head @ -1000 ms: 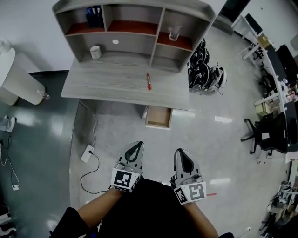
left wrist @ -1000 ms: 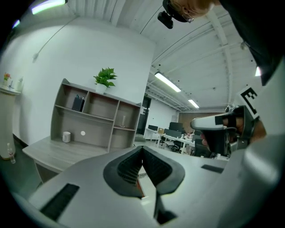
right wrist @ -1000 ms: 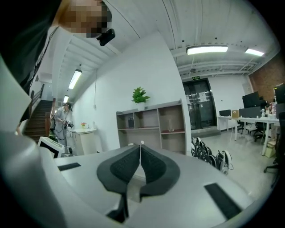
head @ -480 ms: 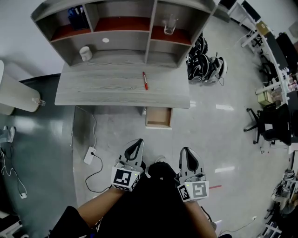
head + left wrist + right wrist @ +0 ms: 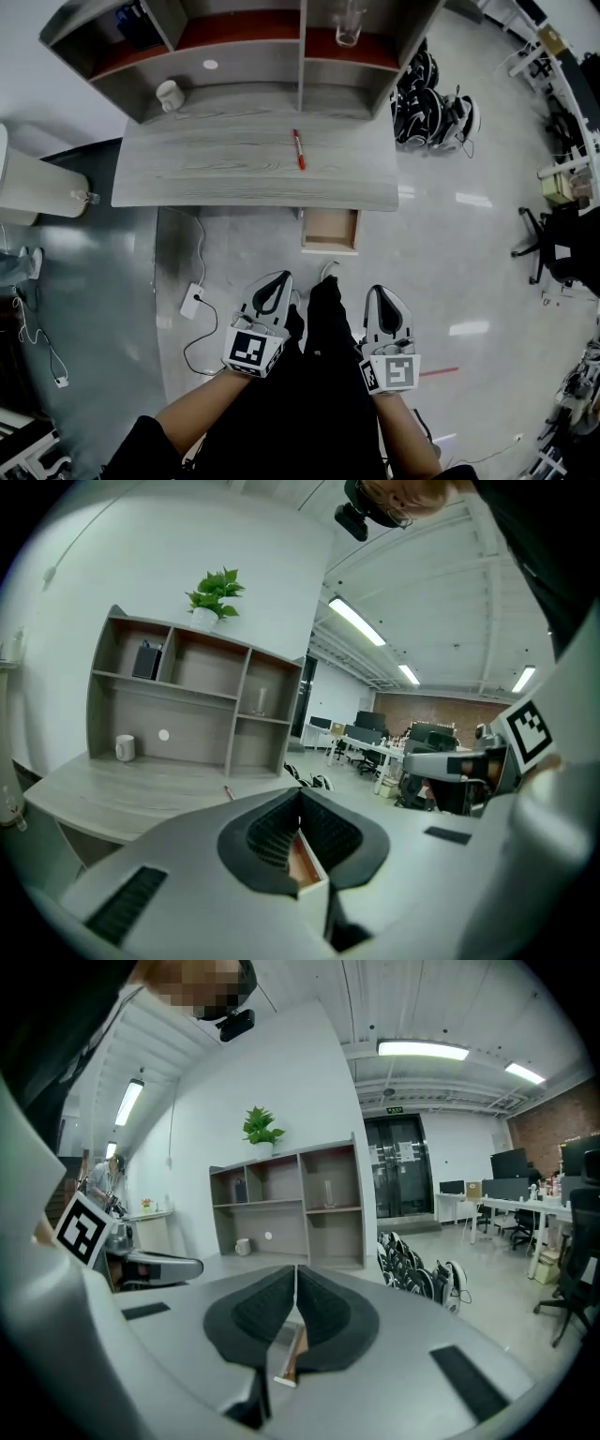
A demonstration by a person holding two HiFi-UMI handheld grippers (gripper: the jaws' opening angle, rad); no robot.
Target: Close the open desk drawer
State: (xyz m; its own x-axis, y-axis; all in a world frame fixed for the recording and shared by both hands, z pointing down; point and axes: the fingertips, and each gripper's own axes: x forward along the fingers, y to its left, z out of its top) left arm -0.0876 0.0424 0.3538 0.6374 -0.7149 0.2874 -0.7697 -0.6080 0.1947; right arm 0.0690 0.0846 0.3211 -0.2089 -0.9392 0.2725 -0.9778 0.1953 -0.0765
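Head view looked steeply down on the grey wooden bench (image 5: 216, 178), with the drawer (image 5: 330, 231) standing pulled out from under its front edge, toward the bench's right end, its pale wooden inside showing. A red pen (image 5: 298, 150) lay on the bench top, and behind it the shelf unit (image 5: 302, 66) held a white mug (image 5: 170, 94) and a glass (image 5: 349, 28). A power strip (image 5: 192, 302) lay on the floor (image 5: 450, 272) to the left of the drawer. The left gripper (image 5: 277, 277) and the right gripper (image 5: 380, 291) were held side by side on either side of the person's dark-clad legs, both pointing toward the bench and well apart from the drawer. Left gripper view showed that gripper's jaws pressed together with nothing held; part of the open drawer appeared through the gap below the pads, and a potted plant (image 5: 216, 592) stood on top of the shelf unit. Right gripper view likewise showed its jaws closed and empty, with a sliver of the drawer visible beneath them.
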